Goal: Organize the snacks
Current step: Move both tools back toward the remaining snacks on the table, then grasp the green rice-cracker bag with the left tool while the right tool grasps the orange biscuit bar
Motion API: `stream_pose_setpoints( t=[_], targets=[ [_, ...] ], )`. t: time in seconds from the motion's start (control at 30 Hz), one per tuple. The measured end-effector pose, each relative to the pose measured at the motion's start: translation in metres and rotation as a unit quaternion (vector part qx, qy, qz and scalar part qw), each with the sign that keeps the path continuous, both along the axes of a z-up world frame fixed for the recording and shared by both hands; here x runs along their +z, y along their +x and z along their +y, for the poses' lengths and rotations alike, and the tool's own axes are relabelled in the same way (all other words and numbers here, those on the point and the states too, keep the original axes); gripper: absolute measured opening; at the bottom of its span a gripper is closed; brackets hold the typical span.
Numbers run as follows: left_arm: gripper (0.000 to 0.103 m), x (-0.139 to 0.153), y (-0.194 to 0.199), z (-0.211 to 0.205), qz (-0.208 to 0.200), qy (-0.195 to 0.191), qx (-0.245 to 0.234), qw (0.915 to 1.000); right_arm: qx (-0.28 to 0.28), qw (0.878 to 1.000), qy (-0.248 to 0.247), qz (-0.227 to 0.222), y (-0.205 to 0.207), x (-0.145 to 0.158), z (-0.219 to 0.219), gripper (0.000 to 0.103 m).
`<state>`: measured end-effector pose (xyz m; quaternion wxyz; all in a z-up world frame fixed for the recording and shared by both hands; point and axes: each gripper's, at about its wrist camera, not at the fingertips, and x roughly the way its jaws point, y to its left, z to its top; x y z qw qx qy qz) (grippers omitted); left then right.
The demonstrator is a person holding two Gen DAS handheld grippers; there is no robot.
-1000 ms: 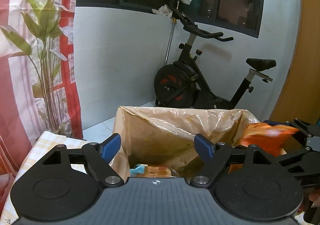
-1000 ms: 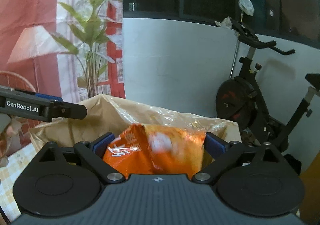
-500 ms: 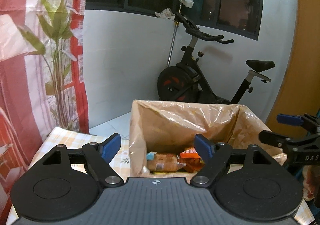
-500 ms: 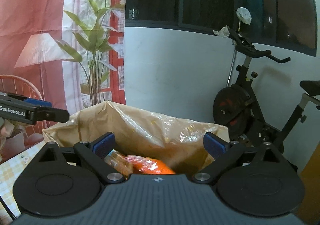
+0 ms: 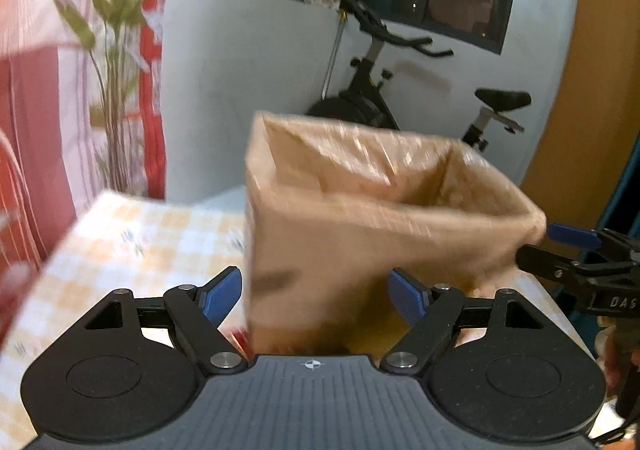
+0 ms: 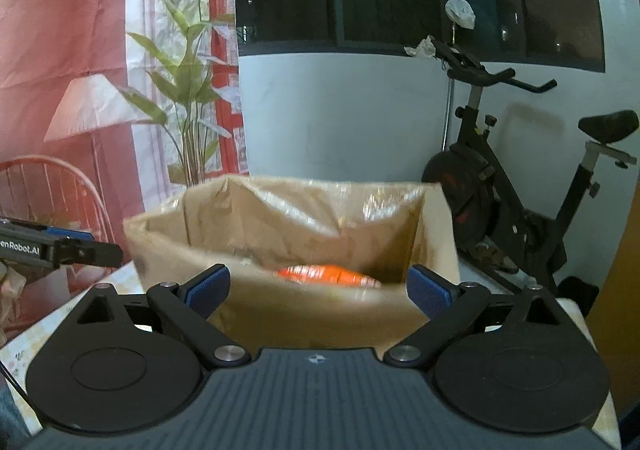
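A brown paper bag (image 5: 360, 234) with a shiny lining stands open on the checked tablecloth (image 5: 132, 234); it also shows in the right wrist view (image 6: 312, 234). An orange snack packet (image 6: 328, 275) lies inside it. My left gripper (image 5: 316, 292) is open and empty, low in front of the bag's near wall. My right gripper (image 6: 318, 290) is open and empty, in front of the bag's rim. The right gripper shows at the right edge of the left wrist view (image 5: 576, 262). The left gripper shows at the left edge of the right wrist view (image 6: 68, 250).
An exercise bike (image 6: 520, 186) stands behind the table against a white wall. A curtain printed with a plant and lamp (image 6: 120, 90) hangs at the left. The table edge (image 5: 44, 262) runs along the left.
The right gripper let the orange packet drop into the bag and now stands open and empty. Both grippers have pulled back and lower; the left view now faces the bag's outer wall.
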<state>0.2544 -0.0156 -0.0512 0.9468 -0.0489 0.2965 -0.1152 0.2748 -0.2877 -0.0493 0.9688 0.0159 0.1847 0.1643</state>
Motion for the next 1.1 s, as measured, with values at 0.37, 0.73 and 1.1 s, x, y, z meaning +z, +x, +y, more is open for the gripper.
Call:
stream_pose_setpoints(
  t=[0.37, 0.73, 1.1],
  targets=[
    [0.082, -0.069, -0.035, 0.001, 0.101, -0.06, 0.02, 0.9929, 0.011, 0.997, -0.027, 0.066, -0.034, -0.058, 0.007, 0.097],
    [0.089, -0.087, -0.042, -0.009, 0.153, -0.076, 0.003, 0.9853, 0.023, 0.991, -0.05, 0.119, -0.048, -0.1, 0.016, 0.096],
    [0.101, -0.117, -0.032, -0.029, 0.197, -0.084, -0.033, 0.9762, 0.025, 0.986, -0.061, 0.151, -0.055, -0.117, 0.017, 0.096]
  ],
)
